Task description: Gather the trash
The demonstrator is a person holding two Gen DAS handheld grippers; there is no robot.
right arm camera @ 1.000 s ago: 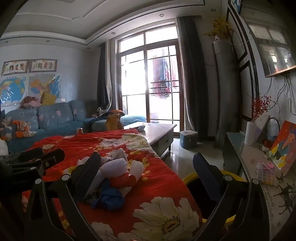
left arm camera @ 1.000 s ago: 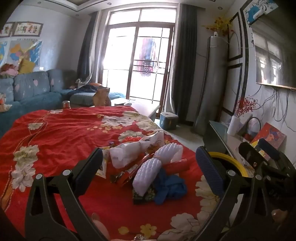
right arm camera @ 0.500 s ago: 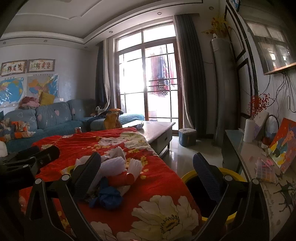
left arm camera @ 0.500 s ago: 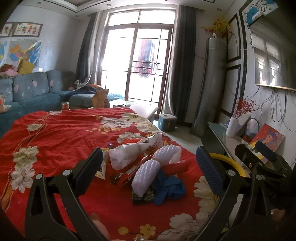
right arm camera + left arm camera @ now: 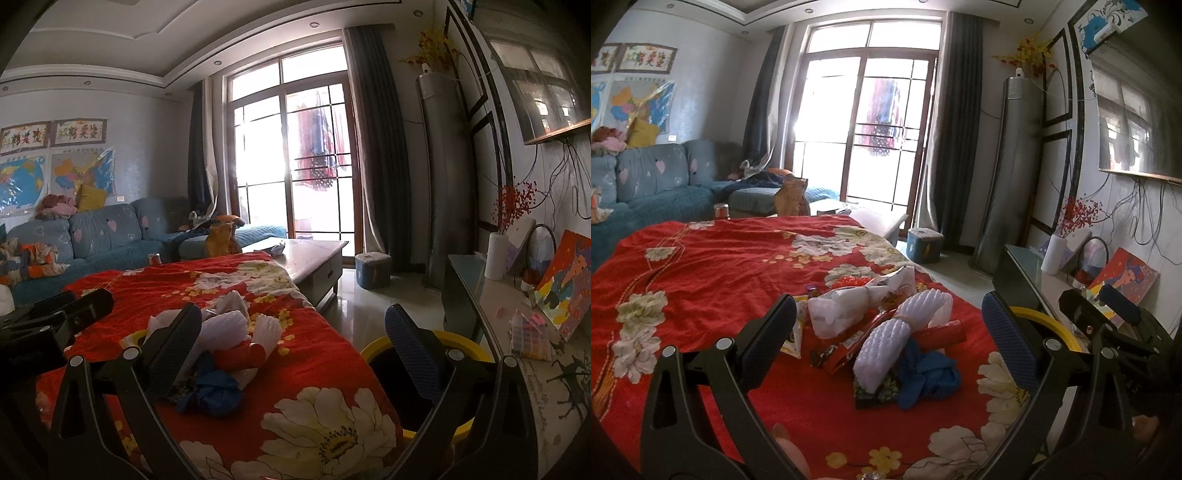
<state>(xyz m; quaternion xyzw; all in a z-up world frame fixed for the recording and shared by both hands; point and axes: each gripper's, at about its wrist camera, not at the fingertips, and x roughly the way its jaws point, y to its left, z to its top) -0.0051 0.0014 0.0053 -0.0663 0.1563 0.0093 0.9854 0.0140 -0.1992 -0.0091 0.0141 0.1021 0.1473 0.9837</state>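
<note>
Hovering with both grippers, left gripper (image 5: 886, 343) and right gripper (image 5: 295, 347), spread wide and empty, we see nothing collected: the pile of white foam sleeves, wrappers and blue crumpled bag (image 5: 886, 332) lies on the red floral-clothed table (image 5: 713, 273), beside the yellow-rimmed black bin (image 5: 461, 339).

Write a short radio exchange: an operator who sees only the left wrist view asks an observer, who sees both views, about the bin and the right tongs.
Operator: Only a sliver of the bin shows here. Is it open?
Observer: Yes. The right wrist view shows most of its yellow rim and a dark, open mouth. It stands on the floor beside the red cover.
Operator: Are the right tongs holding anything?
Observer: No. They are open and empty. The trash pile lies on the cover, partly behind their left finger.
</note>
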